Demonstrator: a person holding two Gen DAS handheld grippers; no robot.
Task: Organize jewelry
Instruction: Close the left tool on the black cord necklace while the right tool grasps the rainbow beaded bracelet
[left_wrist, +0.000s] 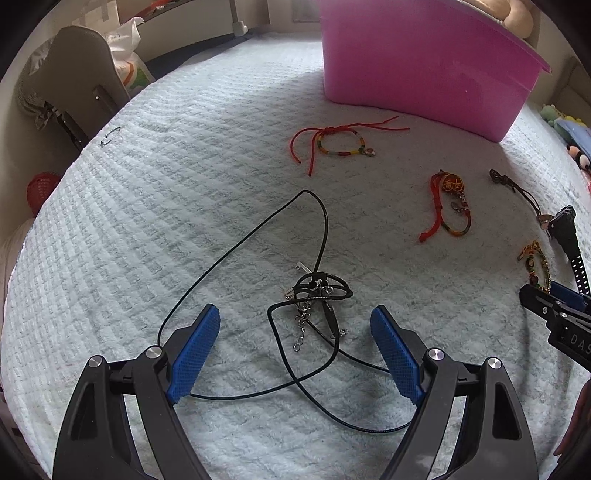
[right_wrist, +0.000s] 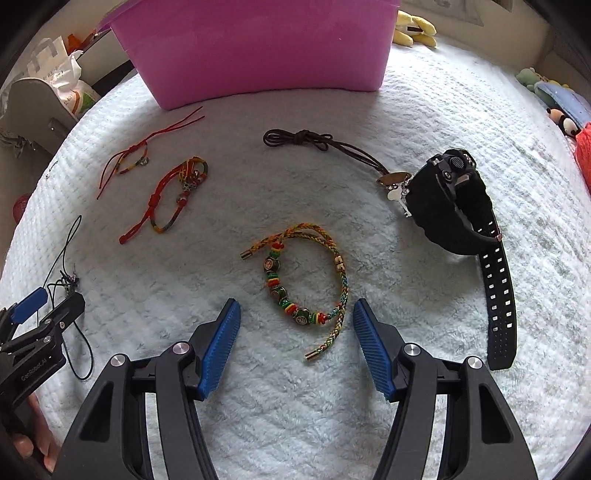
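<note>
pale, nubbly fleece blanket (left_wrist: 147, 221) covers the whole work surface, with a pink plastic bin (left_wrist: 417, 62) at its far edge; beyond the blanket a grey chair back (left_wrist: 74, 85), a white plastic bag (left_wrist: 125, 48), and soft toys (right_wrist: 413, 26) on the far side, all bent by the lens; the bin's inside is cut off in both views

left gripper (left_wrist: 295, 317) points steeply down with its jaws spread wide and nothing pressed by the blue pads (left_wrist: 195, 354); between and just ahead of them lies a tangled black cord necklace (left_wrist: 314, 291) with a small silver chain, one loop of cord running under the left pad; whether cord and pad touch is unclear

right gripper (right_wrist: 295, 314) also spread, holding nothing; the braided bead bracelet (right_wrist: 306, 280) lies on the blanket just ahead of and between the pads, apart from both

right view alone shows the black watch (right_wrist: 454, 210) whole, strap trailing toward the camera, and a brown cord with a metal charm (right_wrist: 332, 144) touching the watch case; in the left view these are cramped at the right edge, partly hidden behind the other gripper

both views show the red string bracelet (left_wrist: 332, 140) near the bin and a red knotted bracelet (left_wrist: 447, 206) closer in; only the left view shows a thin wire ring (left_wrist: 110, 136) at the blanket's far left; a fingertip (right_wrist: 26, 448) shows at the lower left corner of the right view
</note>
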